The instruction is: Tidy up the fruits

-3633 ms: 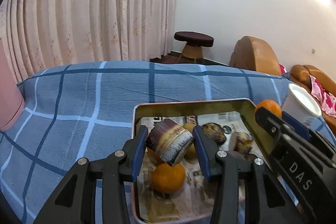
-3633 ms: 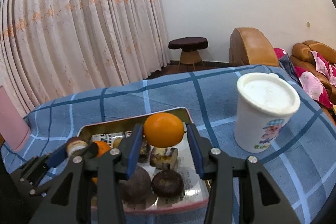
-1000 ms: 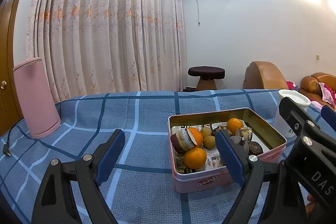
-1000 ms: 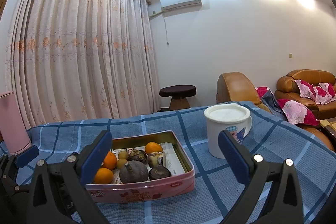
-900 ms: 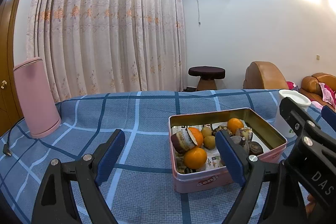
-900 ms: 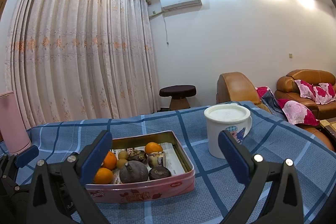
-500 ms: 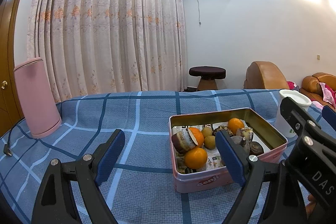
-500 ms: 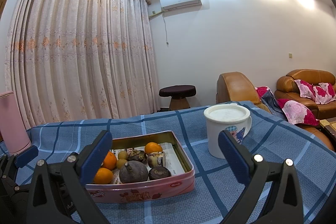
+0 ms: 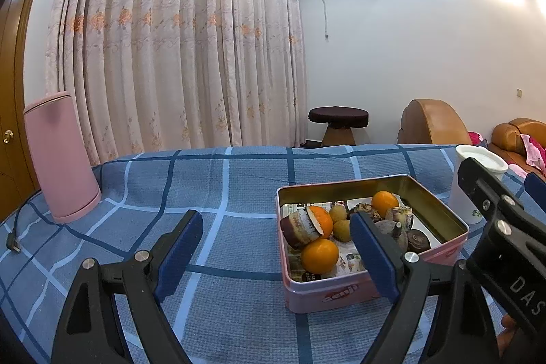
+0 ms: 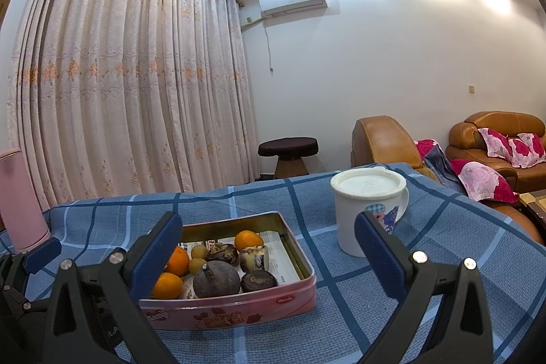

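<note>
Both grippers [image 9: 276, 253] [image 10: 268, 253] gape wide — empty.

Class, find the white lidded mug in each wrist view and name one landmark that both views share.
Left wrist view: white mug at far right, behind the right gripper, partly hidden.
Right wrist view: white mug right of centre, on the blue cloth.
Shared landmark: pink tin of fruit.

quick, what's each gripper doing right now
Left gripper: open, holding nothing.
Right gripper: open, holding nothing.
</note>
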The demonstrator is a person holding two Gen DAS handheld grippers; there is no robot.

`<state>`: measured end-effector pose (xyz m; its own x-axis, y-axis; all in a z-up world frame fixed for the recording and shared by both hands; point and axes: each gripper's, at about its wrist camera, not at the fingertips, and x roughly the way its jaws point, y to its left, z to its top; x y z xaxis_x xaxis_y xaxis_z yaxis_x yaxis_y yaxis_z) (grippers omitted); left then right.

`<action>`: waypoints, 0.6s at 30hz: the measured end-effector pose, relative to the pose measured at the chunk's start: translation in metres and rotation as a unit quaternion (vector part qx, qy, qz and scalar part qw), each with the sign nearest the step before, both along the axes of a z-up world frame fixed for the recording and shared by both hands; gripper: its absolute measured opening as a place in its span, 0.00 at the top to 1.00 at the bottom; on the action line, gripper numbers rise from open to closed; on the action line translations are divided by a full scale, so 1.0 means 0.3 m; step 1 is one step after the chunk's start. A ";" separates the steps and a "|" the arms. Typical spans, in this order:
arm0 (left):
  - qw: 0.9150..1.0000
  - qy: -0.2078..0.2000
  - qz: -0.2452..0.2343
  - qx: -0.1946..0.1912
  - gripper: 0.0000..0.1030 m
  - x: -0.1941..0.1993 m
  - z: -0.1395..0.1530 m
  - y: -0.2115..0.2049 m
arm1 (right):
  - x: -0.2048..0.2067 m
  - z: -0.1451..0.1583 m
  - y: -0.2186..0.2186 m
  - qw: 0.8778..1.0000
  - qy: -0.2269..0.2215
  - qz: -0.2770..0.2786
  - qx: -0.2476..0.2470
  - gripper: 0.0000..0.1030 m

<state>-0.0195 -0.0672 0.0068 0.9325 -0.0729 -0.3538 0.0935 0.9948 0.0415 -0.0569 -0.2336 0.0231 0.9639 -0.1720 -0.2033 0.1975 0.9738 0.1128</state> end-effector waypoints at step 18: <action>1.000 0.009 0.014 0.008 0.14 0.011 -0.003 -0.015 | 0.000 0.001 -0.002 1.000 0.000 0.000 0.000 0.00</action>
